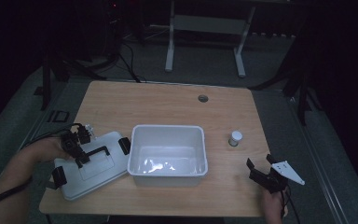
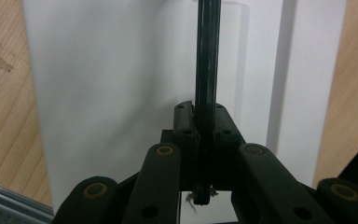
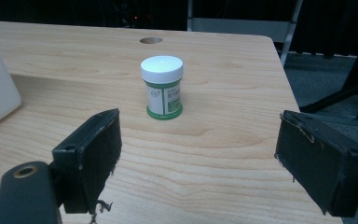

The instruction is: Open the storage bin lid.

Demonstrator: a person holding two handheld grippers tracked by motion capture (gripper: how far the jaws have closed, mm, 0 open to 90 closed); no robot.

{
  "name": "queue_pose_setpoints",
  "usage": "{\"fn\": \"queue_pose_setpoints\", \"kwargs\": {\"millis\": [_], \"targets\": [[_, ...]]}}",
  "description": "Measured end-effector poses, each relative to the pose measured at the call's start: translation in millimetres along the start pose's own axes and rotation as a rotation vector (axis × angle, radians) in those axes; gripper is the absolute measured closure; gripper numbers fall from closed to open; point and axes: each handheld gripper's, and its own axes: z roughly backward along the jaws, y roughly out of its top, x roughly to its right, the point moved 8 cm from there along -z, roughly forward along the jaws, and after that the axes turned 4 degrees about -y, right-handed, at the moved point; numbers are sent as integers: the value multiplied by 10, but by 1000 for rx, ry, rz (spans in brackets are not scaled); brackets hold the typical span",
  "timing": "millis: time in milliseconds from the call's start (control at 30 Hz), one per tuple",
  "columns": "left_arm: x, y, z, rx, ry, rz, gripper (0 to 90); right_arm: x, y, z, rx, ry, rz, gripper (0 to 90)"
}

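We grip the lid's handle while our right gripper waits spread.

At lower left, our left gripper (image 1: 80,148) pinches the black handle (image 2: 208,70) of the lid (image 1: 93,168), beside the white bin (image 1: 168,173); the right gripper (image 3: 198,158), lower right, faces the jar (image 3: 162,87).

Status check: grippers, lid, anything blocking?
Left gripper shut on lid handle; lid on table beside bin. Right gripper open, empty, facing jar. Nothing in the way.

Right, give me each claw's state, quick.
Left claw: shut on the black handle of the white lid.
Right claw: open, holding nothing; the small jar stands ahead of it on the table.
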Motion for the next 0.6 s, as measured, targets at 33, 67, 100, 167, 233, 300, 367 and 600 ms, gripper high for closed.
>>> {"fn": "queue_pose_setpoints", "kwargs": {"millis": [33, 67, 100, 167, 233, 300, 367, 600], "targets": [[1, 1, -8, 6, -7, 6, 836, -2, -1, -1, -1, 1, 0, 140], [-3, 1, -13, 7, -6, 3, 835, -2, -2, -3, -1, 1, 2, 140], [0, 3, -17, 15, -14, 13, 836, -2, -3, -4, -3, 0, 3, 140], [-6, 3, -15, 14, -12, 10, 833, -6, -4, -7, -8, 0, 8, 140], [-15, 0, -12, 10, -8, 7, 822, -9, -4, -7, -10, 2, 9, 140], [-35, 9, 2, 24, -2, 28, 711, -17, 1, -7, -14, 14, 6, 140], [-80, 12, 33, 40, 30, 48, 568, -41, -1, -11, -29, 40, 12, 140], [-114, -18, 56, 19, 49, 54, 431, -103, -45, -5, -116, 121, 55, 140]]}}
